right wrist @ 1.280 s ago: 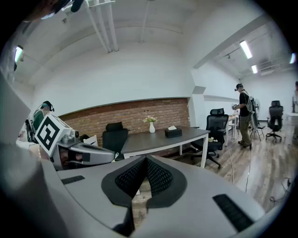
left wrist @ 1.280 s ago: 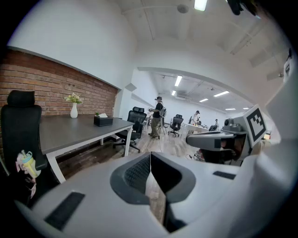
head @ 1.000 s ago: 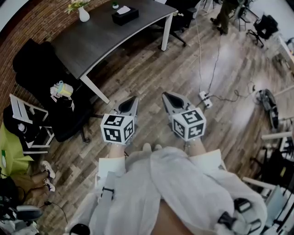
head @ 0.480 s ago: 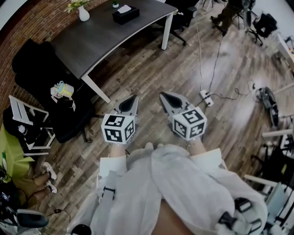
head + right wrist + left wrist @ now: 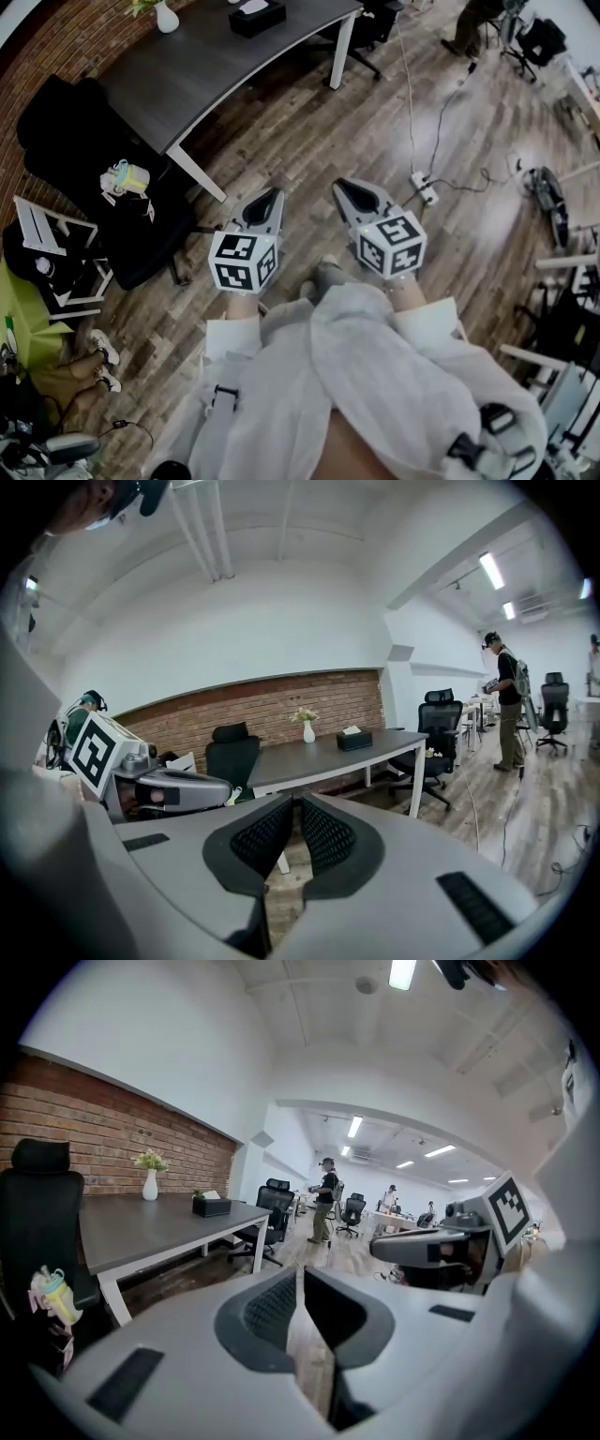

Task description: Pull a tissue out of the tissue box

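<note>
The black tissue box [image 5: 258,16] with a white tissue sticking out stands on the far end of the dark desk [image 5: 206,70]. It also shows small in the left gripper view as the tissue box [image 5: 212,1206] and in the right gripper view as the tissue box [image 5: 354,740]. Both grippers hang over the wooden floor, far short of the desk. My left gripper [image 5: 272,195] is shut with nothing in it, its jaws [image 5: 300,1274] meeting tip to tip. My right gripper [image 5: 339,185] beside it is also shut and empty [image 5: 296,803].
A white vase [image 5: 167,17] with flowers stands on the desk left of the box. A black office chair [image 5: 94,178] with a bag sits at the desk's near left. A power strip [image 5: 424,187] and cables lie on the floor at right. A person [image 5: 325,1199] stands further back.
The desk and box have slid toward the top edge of the head view, and the grippers sit slightly lower in it. Both grippers stay shut, side by side.
</note>
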{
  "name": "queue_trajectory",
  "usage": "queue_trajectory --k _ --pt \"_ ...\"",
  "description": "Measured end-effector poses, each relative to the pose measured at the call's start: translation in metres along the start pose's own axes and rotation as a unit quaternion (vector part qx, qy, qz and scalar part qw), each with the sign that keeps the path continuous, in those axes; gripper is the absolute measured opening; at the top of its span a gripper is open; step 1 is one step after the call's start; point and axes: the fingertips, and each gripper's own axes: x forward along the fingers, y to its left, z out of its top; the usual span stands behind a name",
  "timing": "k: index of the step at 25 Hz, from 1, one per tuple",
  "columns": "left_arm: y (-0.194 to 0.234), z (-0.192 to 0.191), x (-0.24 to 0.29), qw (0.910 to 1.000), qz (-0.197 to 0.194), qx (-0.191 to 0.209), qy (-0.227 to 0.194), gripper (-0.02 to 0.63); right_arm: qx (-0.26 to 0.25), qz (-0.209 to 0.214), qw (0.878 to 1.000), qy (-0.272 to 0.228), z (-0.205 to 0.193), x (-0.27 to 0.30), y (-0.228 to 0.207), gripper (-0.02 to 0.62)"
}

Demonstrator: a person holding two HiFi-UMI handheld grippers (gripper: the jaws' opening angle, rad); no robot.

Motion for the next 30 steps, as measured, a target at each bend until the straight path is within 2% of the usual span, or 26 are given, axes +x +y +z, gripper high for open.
queue_trajectory --k 5,8,12,15,23,30 --pt "0.015 -0.002 0.010 0.9999 0.013 -0.008 0.006 0.009 0.005 -0.022 1.000 -0.016 0.006 0.011 -0.014 0.009" --pt "0.028 -0.001 0.020 0.9996 0.022 -0.017 0.010 0.009 0.011 -0.013 1.000 -0.008 0.005 0.027 -0.021 0.074" --pt "0.048 0.013 0.041 0.9992 0.031 -0.023 0.006 0.015 0.016 -0.007 1.000 -0.003 0.013 0.055 -0.040 0.083" --pt "0.065 0.029 0.064 0.9990 0.038 -0.022 0.008 0.064 0.019 0.007 1.000 0.001 0.025 0.081 -0.056 0.087" --pt "0.104 0.085 0.140 0.9983 0.055 -0.017 -0.002 0.084 0.002 0.024 1.000 -0.008 0.081 0.147 -0.120 0.087" --pt "0.132 0.123 0.202 0.9975 0.064 -0.027 -0.011 0.087 -0.003 0.044 0.999 -0.011 0.115 0.197 -0.172 0.087"
